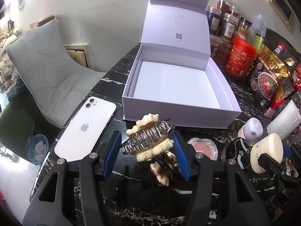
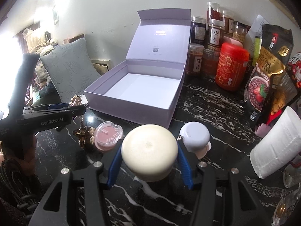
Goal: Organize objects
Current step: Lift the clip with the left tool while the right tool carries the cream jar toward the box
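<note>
An open white box point(image 1: 188, 116) with its lid up stands on the black marble table; it also shows in the right wrist view point(image 2: 131, 111). Its inside is bare. My left gripper point(image 1: 145, 141) is shut on a cream and gold hair claw clip point(image 1: 148, 141), held above the table just in front of the box. My right gripper point(image 2: 149, 150) is shut on a cream round-capped jar point(image 2: 149, 148), also seen in the left wrist view point(image 1: 267, 150). The left gripper shows at the left of the right wrist view point(image 2: 75, 109).
A white phone point(image 1: 84, 130) lies face down left of the box. A pink blush compact point(image 2: 108, 135), a small white bottle point(image 2: 194, 136) and a white tube point(image 2: 276, 143) lie in front. Jars, a red canister point(image 2: 230, 67) and snack bags point(image 2: 267, 71) stand at the right.
</note>
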Demonstrator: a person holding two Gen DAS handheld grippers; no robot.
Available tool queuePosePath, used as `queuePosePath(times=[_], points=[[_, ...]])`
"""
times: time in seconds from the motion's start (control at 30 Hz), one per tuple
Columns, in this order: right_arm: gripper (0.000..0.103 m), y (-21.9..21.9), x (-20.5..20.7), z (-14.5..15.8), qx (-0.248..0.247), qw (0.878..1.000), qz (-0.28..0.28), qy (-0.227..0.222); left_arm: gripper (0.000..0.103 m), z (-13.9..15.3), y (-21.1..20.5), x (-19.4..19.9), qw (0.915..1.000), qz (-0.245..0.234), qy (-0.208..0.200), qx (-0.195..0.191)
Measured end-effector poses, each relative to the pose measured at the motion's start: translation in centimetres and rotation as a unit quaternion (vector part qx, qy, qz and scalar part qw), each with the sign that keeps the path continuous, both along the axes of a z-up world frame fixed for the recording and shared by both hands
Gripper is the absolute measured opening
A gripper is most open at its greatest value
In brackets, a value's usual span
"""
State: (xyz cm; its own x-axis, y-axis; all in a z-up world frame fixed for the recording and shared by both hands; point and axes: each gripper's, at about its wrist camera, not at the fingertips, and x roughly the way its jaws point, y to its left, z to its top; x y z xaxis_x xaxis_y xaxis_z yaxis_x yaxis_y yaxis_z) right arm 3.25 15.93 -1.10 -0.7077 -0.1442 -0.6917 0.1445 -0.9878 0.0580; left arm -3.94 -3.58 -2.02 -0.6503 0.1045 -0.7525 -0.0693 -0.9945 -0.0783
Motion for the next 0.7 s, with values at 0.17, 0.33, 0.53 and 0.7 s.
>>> queuePosePath(times=[0.17,0.33,0.53,0.7], points=[[0.056,-0.2,1.2,0.5,-0.006,1.0,0.004,0.005,0.054,0.9,0.2,1.2,0.9999,-0.005,0.009,0.0],[0.056,-0.2,1.9,1.0,-0.008,1.0,0.008,0.009,0.054,2.0,0.5,1.9,0.9997,-0.015,0.02,-0.003],[0.056,-0.3,2.3,1.6,-0.008,1.0,0.01,0.016,0.054,2.6,1.1,2.0,0.9994,-0.031,0.016,-0.001],[0.056,-0.3,1.9,1.8,-0.009,1.0,0.012,0.017,0.054,3.0,1.4,1.4,0.9993,-0.033,0.016,-0.008]])
